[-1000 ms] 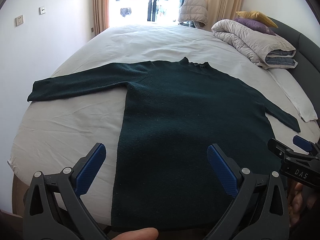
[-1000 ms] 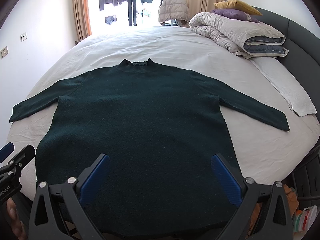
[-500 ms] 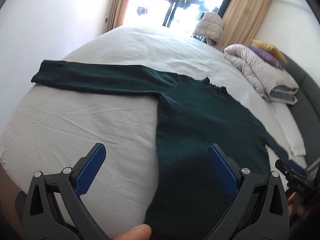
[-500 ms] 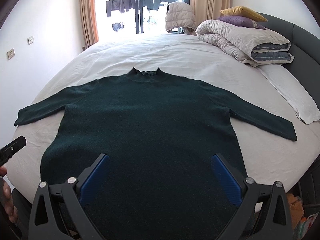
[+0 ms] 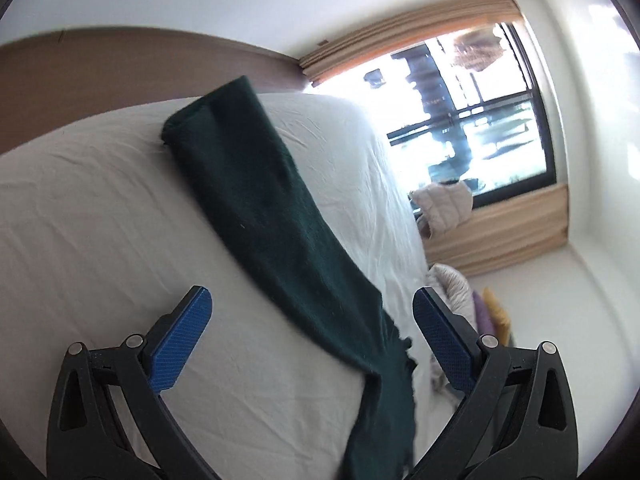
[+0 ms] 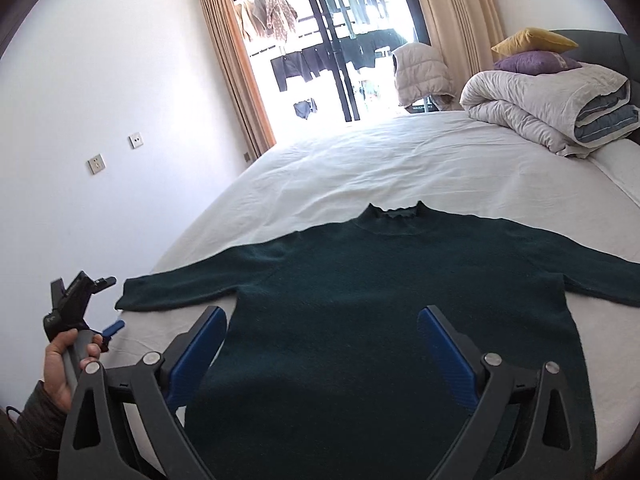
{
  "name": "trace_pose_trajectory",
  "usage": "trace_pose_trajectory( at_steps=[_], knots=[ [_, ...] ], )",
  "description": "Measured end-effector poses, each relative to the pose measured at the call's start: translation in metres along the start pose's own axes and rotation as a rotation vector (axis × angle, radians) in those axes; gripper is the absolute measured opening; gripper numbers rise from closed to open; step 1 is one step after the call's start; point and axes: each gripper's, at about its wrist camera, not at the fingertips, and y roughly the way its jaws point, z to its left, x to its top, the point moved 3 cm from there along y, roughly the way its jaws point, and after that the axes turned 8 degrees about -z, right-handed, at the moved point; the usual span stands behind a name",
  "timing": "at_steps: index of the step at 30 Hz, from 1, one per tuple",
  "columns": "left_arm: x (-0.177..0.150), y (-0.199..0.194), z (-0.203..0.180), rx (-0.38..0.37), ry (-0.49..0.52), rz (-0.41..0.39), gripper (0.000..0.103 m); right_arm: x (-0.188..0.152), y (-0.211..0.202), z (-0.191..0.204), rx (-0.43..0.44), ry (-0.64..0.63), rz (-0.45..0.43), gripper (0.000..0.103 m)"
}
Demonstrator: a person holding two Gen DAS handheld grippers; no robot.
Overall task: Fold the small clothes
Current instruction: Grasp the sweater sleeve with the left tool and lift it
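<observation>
A dark green sweater (image 6: pixel 384 320) lies flat on the white bed, neck away from me, both sleeves spread out. In the left wrist view its left sleeve (image 5: pixel 264 216) runs from the cuff at upper left down between the fingers. My left gripper (image 5: pixel 312 316) is open above that sleeve, rolled sideways; it also shows in the right wrist view (image 6: pixel 100 304) beside the sleeve's cuff. My right gripper (image 6: pixel 322 332) is open and empty above the sweater's body.
The white bed sheet (image 6: pixel 400 160) extends far behind the sweater. A folded duvet (image 6: pixel 552 104) with purple and yellow pillows lies at the back right. A puffy jacket (image 6: pixel 420 72) hangs by the window. A wall (image 6: pixel 100 120) is close on the left.
My left gripper has swung left and rolled sideways, from over the sweater's body to over the left sleeve. My right gripper has moved forward and tilted up a little.
</observation>
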Motion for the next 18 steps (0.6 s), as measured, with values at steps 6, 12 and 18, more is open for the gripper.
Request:
trace_pose_trajectory(
  at_steps=[6,12,18],
  knots=[
    [0.042,0.015,0.013,-0.006,-0.041,-0.037,0.100,0.005,0.016,0.003,0.020,0.035,-0.008,0.087],
    [0.060,0.030,0.022,-0.005,-0.079,-0.042,0.092,0.000,0.029,-0.002,0.048,0.082,0.017,0.083],
    [0.074,0.050,0.043,0.017,-0.142,-0.008,0.026,-0.008,0.029,-0.004,0.056,0.097,0.044,0.066]
  ],
)
